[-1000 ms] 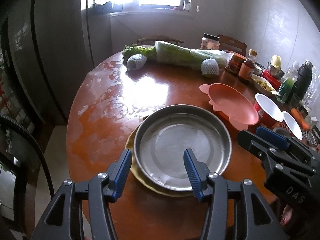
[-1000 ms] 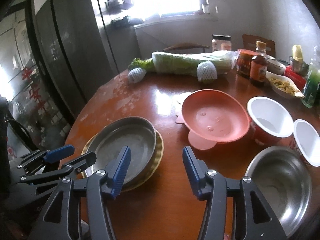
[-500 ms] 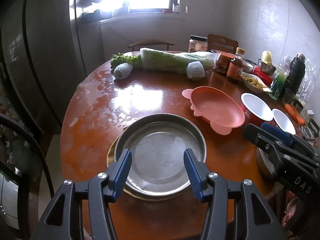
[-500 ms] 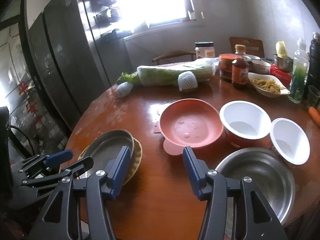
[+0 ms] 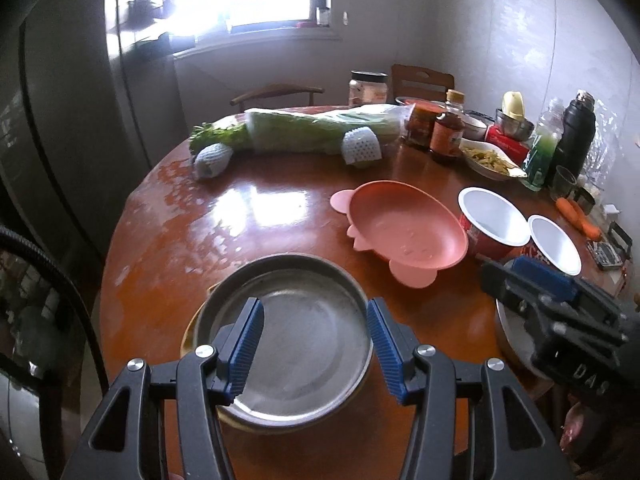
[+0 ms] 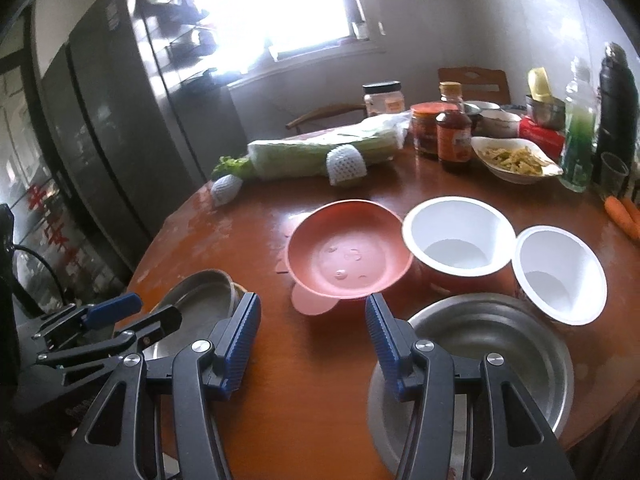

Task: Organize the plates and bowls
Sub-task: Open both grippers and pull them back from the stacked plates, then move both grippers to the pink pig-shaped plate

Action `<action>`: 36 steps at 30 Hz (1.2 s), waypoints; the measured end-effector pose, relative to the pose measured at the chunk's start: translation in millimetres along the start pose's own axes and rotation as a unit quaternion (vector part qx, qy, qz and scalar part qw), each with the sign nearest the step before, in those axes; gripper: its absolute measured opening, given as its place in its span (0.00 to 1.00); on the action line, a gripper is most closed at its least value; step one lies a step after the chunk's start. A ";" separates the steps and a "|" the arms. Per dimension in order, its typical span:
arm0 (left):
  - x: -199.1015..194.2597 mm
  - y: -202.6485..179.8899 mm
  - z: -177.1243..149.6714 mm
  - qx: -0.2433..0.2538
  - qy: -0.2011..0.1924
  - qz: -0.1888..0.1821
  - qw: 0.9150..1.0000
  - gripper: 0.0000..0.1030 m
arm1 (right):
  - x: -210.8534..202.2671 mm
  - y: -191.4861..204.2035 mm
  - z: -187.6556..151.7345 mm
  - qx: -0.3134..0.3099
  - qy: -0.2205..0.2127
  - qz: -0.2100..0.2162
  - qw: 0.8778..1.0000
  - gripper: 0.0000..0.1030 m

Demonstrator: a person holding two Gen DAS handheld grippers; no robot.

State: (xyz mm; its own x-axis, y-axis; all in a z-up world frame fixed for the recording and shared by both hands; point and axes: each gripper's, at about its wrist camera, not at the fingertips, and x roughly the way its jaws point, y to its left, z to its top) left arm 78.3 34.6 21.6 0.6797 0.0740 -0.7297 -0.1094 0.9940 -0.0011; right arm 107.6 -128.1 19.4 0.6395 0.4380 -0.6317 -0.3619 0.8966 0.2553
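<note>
Steel pan [image 5: 296, 344] sits on a yellow plate [image 5: 187, 344] at the bench's [image 5: 240, 216] near edge, below your left gripper [image 5: 316, 346]; your right gripper [image 6: 312, 346] hovers beside a steel bowl [image 6: 500, 344]. Both jaws part-open, empty.

We can't see most of the yellow plate [image 5: 188, 338]; the steel pan [image 5: 288, 300] sits on it and only a rim sliver shows. Steel bowl [image 5: 510, 334] in the left wrist view is mostly behind the right gripper [image 5: 520, 276]. In the right wrist view the left gripper [image 6: 136, 312] covers the pan's near side. Labels on the jars [image 6: 426, 128] are too small to read. The window [image 6: 280, 4] is blown out. Carrots [image 6: 624, 216] are cut by the frame edge.
</note>
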 end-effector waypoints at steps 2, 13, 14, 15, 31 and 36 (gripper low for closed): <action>4.9 -2.5 6.3 0.006 0.001 -0.002 1.000 0.52 | 3.9 -3.2 0.5 0.006 0.005 0.000 1.000 0.55; 27.4 2.8 51.3 0.024 0.032 -0.028 0.999 0.52 | 38.5 -11.4 20.8 0.045 0.052 -0.011 0.998 0.55; 30.4 3.8 55.4 0.025 0.042 -0.042 0.998 0.52 | 41.0 -12.4 23.4 0.051 0.057 -0.012 0.997 0.55; 34.2 4.8 59.5 0.024 0.051 -0.049 0.997 0.52 | 43.4 -13.5 26.1 0.057 0.060 -0.013 0.996 0.55; 97.1 -4.9 105.2 0.069 0.122 -0.057 0.988 0.52 | 71.9 -37.1 38.4 0.108 0.122 -0.029 0.986 0.55; 115.4 -12.1 116.0 0.088 0.149 -0.078 0.982 0.52 | 81.8 -40.3 41.4 0.121 0.135 -0.035 0.983 0.55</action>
State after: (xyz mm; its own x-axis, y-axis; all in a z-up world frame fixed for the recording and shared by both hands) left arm 242.1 40.5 16.7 0.4333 -0.0814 -0.8976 0.1235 0.9919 -0.0304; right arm 202.6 -125.7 -12.3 0.4412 0.3710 -0.8171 -0.1303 0.9274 0.3507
